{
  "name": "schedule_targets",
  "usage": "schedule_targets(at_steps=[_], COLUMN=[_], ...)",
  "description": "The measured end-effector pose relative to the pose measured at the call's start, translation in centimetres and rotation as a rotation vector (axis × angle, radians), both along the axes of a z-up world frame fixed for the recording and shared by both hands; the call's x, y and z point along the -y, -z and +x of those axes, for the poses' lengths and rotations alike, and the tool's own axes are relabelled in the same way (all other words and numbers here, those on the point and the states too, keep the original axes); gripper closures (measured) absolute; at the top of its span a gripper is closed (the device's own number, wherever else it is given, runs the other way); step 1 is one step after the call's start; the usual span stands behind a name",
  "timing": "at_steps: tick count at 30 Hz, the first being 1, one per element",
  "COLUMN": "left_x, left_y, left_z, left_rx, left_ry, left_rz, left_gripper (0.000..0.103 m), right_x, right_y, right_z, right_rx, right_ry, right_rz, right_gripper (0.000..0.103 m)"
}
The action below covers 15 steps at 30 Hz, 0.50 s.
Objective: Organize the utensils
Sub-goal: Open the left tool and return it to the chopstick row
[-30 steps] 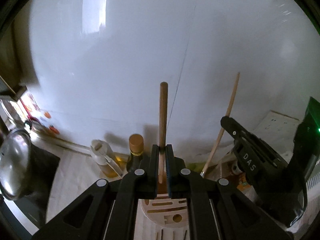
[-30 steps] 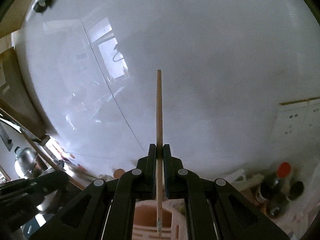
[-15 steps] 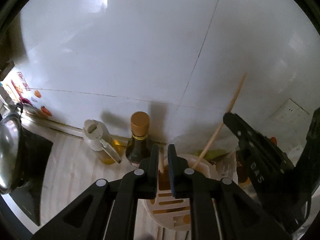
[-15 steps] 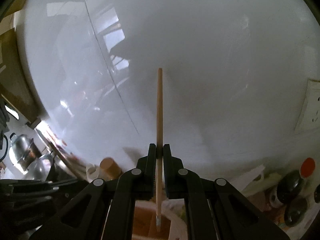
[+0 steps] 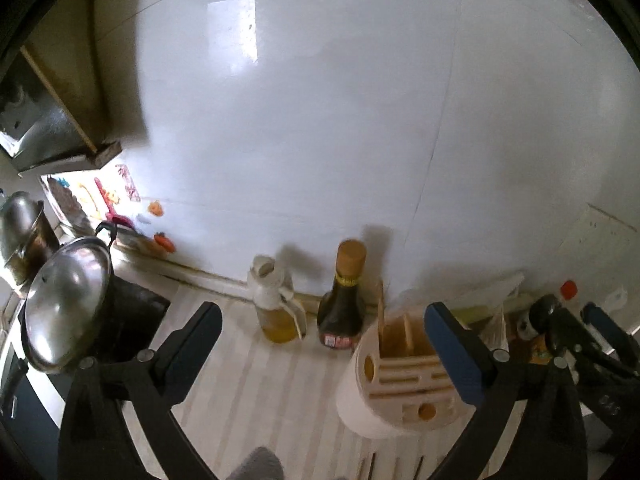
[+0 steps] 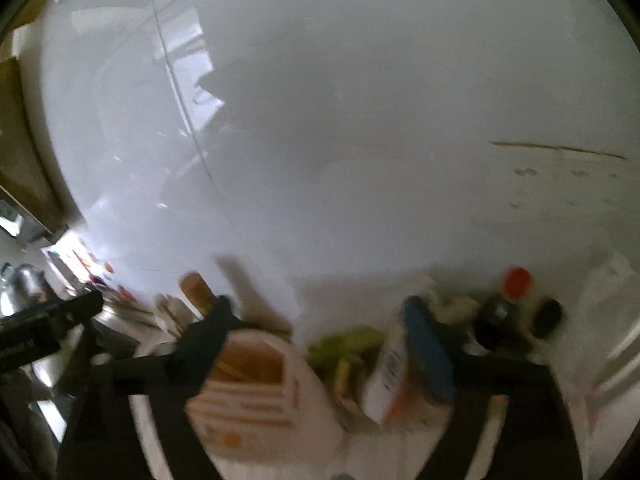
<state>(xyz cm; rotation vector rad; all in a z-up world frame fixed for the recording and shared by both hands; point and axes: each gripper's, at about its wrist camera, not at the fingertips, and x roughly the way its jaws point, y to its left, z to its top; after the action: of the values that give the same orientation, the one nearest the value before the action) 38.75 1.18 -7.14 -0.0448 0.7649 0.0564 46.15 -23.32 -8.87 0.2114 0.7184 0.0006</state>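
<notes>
A: Left wrist view: where is the utensil?
B: In the white utensil holder (image 5: pixel 400 376) on the counter (image 5: pixel 280 380). A thin wooden stick (image 5: pixel 380 304) stands upright in the holder's open rear compartment, long axis vertical, tip up.
A: And the left tool (image 5: pixel 322 334)?
B: Its jaws have just been opening and stand wide apart, gripping nothing; the right finger crosses in front of the holder, and the tool angles down at the counter.
A: Behind the holder?
B: A dark sauce bottle (image 5: pixel 343 300) just left of it, an oil bottle (image 5: pixel 276 304) further left.
A: Right wrist view?
B: Blurred. The right tool (image 6: pixel 320 344) has also just been opening, jaws wide, empty, tilted down over the holder (image 6: pixel 260 392).
</notes>
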Motion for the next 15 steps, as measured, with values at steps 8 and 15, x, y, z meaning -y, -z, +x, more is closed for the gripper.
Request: schedule_targets(at_steps=[8, 15], left_x=[0.8, 1.9], left_y=[4.5, 9.1], left_z=[-3.9, -6.3], left_rx=[-0.083, -0.180], left_ry=[0.020, 0.042], left_rz=[0.014, 0.040], left_gripper=[0.000, 0.000], right_x=[0.3, 0.5], right_y=[1.5, 5.3], right_z=[-5.7, -8.4], right_rx=[-0.025, -0.147], right_ry=[0.076, 0.099], right_rz=[-0.067, -0.085], right_gripper=[0.000, 0.000])
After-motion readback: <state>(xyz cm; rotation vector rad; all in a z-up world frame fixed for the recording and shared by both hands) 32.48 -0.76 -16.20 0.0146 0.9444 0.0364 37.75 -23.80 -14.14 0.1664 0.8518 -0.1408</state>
